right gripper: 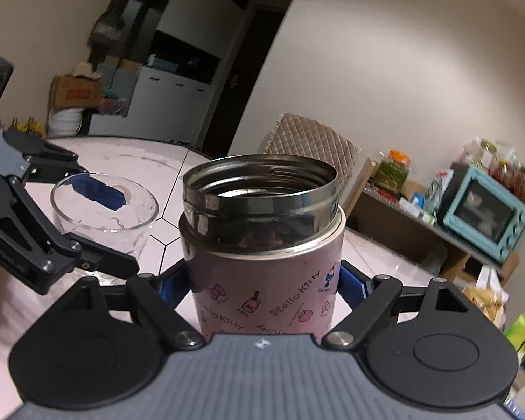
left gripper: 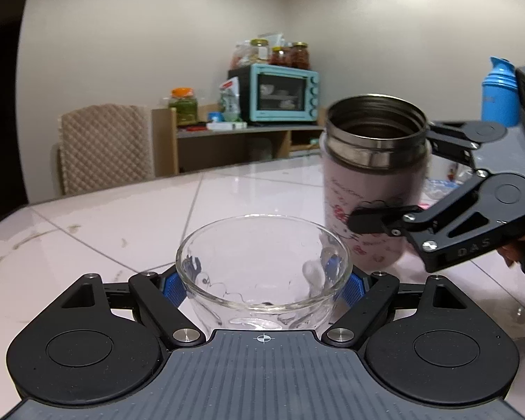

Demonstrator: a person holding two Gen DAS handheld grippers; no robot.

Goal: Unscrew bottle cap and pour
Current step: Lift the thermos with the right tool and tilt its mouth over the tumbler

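Right wrist view, flask (right gripper: 262, 252) base hidden

We cannot see the base of the pink steel-necked printed flask (right gripper: 262, 273): in the right wrist view the right tongs (right gripper: 262, 288) cut it off, and in the left wrist view its body is smeared by blur. What lies inside it stays too dark to tell. The foot of the clear glass bowl (left gripper: 262, 266) hides behind the left tongs (left gripper: 262, 287). The blue plastic bottle (left gripper: 500, 91) at the far right is partly covered. The jars (left gripper: 290, 54) on the teal oven (left gripper: 280, 92) are too small to read.
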